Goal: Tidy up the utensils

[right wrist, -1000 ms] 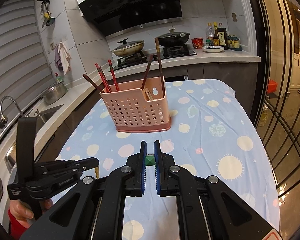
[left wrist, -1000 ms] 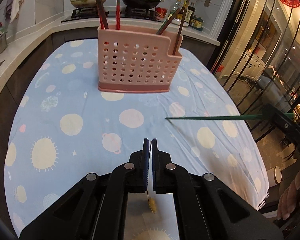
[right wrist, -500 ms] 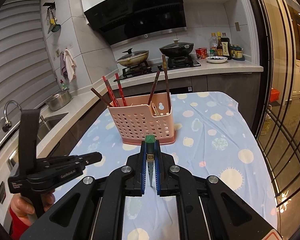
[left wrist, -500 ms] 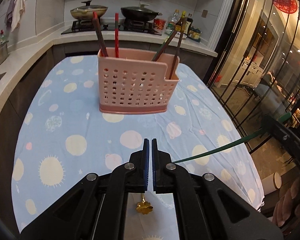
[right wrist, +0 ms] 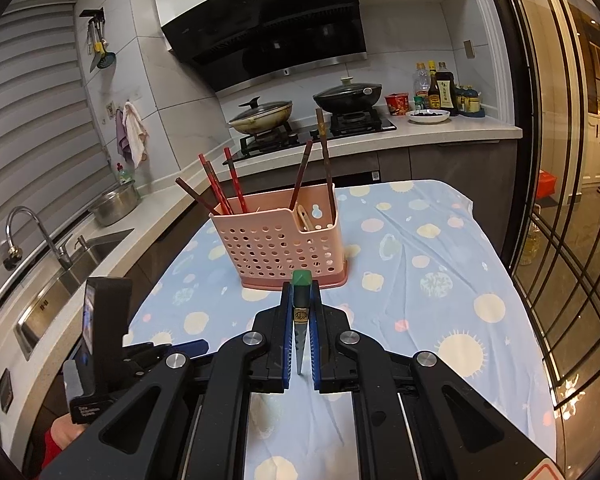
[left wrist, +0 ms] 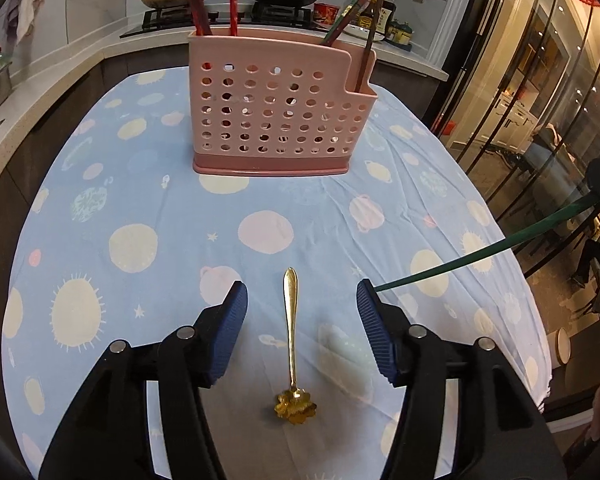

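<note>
Broadly, the surface [left wrist: 100, 208] under its spotted blue cloth lay mostly bare, with open room on every side of the pink utensil holder [left wrist: 280, 108] standing toward its far end, chopsticks already leaning in both compartments. Nearer, the left gripper [left wrist: 300, 300] hung over a small gold spoon [left wrist: 290, 320], its fingers [left wrist: 228, 320] opening and apart on either side of the handle, touching nothing. The right gripper [right wrist: 300, 312] was clamped on a thin green chopstick [right wrist: 301, 280] near its thick end. That spoon looked light, stiff and slick, lying flat, so it would likely need pinching at mid-handle. The cloth's edge dropped off close on the right, so sideways sweeps there seemed risky.
</note>
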Motion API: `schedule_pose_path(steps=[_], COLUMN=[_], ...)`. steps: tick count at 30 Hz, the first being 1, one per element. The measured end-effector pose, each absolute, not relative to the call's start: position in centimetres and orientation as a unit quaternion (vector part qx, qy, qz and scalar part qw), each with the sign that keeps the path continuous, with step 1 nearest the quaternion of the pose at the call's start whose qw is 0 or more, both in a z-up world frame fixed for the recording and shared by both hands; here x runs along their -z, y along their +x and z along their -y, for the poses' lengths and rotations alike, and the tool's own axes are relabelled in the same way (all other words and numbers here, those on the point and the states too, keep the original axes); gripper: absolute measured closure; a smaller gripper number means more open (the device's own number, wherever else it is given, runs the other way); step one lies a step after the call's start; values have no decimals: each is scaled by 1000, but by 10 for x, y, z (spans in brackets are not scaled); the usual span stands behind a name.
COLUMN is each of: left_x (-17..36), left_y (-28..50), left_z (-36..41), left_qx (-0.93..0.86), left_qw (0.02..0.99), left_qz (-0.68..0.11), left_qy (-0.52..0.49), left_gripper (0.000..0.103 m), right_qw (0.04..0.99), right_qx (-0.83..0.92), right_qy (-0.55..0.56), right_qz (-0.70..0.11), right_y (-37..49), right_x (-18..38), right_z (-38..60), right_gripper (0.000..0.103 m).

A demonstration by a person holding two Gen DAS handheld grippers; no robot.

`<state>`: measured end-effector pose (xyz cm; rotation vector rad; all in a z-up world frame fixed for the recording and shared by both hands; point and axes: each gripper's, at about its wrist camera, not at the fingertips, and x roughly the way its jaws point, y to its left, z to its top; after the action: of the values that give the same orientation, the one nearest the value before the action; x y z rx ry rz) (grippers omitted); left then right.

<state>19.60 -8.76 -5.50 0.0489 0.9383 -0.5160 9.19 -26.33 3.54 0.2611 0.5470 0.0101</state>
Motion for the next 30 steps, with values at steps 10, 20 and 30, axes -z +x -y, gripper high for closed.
schedule_pose_path(steps=[10, 20, 30], left_x=[105, 102, 66], left_y=[229, 227, 204], left_z=[110, 108, 90], left_qx=[227, 236, 242], left_qw=[842, 838, 853], left_qz=[-486, -487, -461], left_qy=[58, 67, 37], left_gripper=[59, 92, 93], right_qw=[954, 953, 954], right_qx=[-3, 1, -4], right_qy=[132, 137, 134], right_qz=[-271, -271, -269], right_y=[97, 103, 100], right_x=[-37, -37, -38], right_z=[268, 272, 268], right_gripper=[96, 96, 96])
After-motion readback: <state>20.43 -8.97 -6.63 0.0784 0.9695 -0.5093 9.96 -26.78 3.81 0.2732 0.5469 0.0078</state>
